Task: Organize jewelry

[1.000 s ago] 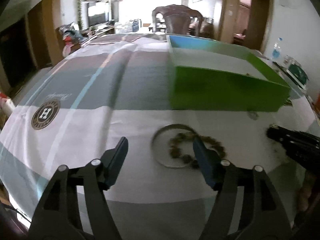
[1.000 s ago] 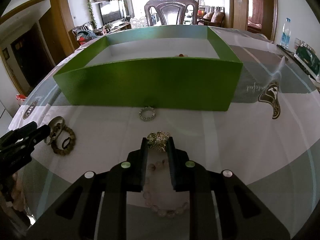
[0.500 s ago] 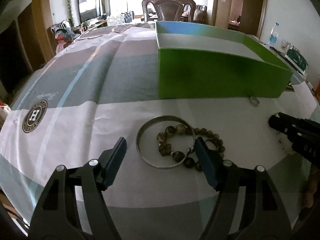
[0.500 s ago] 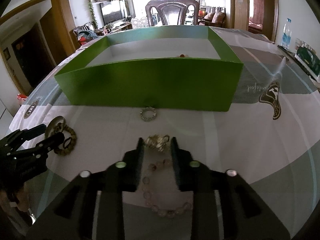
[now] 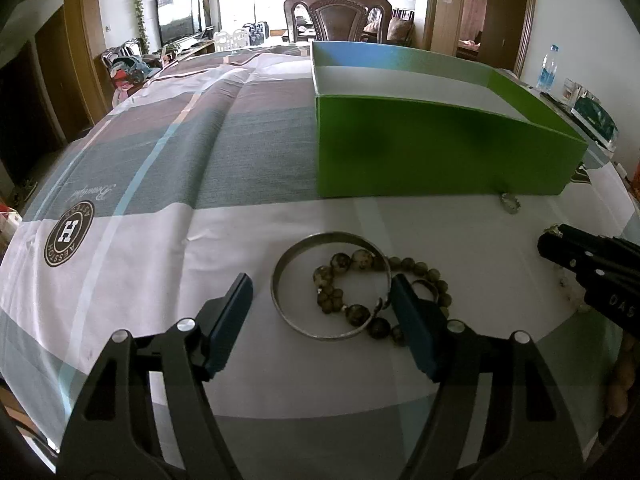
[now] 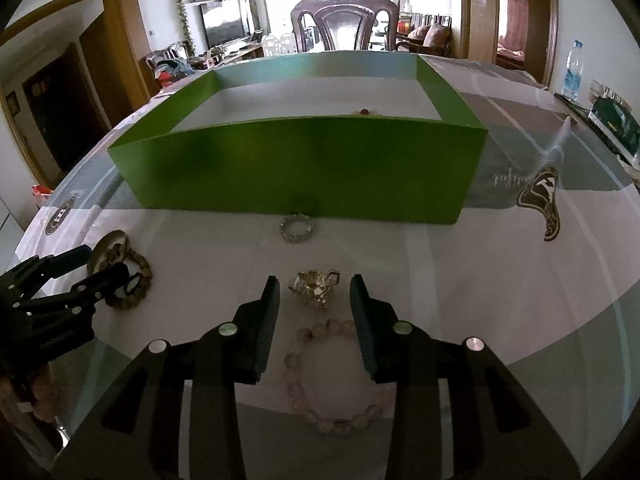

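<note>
Right wrist alone shows the gold brooch (image 6: 316, 289) (both tongs wide).

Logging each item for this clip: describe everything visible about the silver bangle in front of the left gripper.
The silver bangle is a plain, thin metal hoop, unbroken as far as visible, lying flat on the white part of the tablecloth, short of the green box. A dark beaded bracelet lies partly inside it and across its right rim. The open left gripper brackets it; contact cannot be confirmed.
</note>
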### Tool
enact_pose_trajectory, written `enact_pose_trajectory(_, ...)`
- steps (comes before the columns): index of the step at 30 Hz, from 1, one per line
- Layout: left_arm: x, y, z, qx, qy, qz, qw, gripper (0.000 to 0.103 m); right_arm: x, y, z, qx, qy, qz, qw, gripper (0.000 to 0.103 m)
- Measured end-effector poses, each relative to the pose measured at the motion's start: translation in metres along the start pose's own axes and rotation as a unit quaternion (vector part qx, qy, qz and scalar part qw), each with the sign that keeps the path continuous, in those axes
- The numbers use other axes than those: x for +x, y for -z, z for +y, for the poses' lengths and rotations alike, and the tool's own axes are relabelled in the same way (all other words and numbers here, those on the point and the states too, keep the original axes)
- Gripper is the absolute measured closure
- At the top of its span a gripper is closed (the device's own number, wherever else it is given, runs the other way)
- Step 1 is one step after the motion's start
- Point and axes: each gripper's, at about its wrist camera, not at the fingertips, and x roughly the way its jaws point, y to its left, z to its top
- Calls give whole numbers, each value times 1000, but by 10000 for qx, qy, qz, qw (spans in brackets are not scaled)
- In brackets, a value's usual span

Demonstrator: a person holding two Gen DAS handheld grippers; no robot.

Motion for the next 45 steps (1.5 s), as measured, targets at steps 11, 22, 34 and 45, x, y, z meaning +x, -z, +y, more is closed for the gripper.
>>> enact_pose_trajectory(11,1,0,0,2,-1,25,10000,27,2,0,3,5,28,9,10000,66)
enact_pose_trajectory(22,1,0,0,23,-5,9,10000,29,2,-1,1,23,12,-2,10000,66)
enact_pose_trajectory(34,-1,2,-1,100,34,-59,9999,41,2,0,1,21,37,-19,10000,58)
enact_pose_trajectory(45,-1,1,-2,95,31,-48,9999,37,3,1,2,28,23,-27,10000,58)
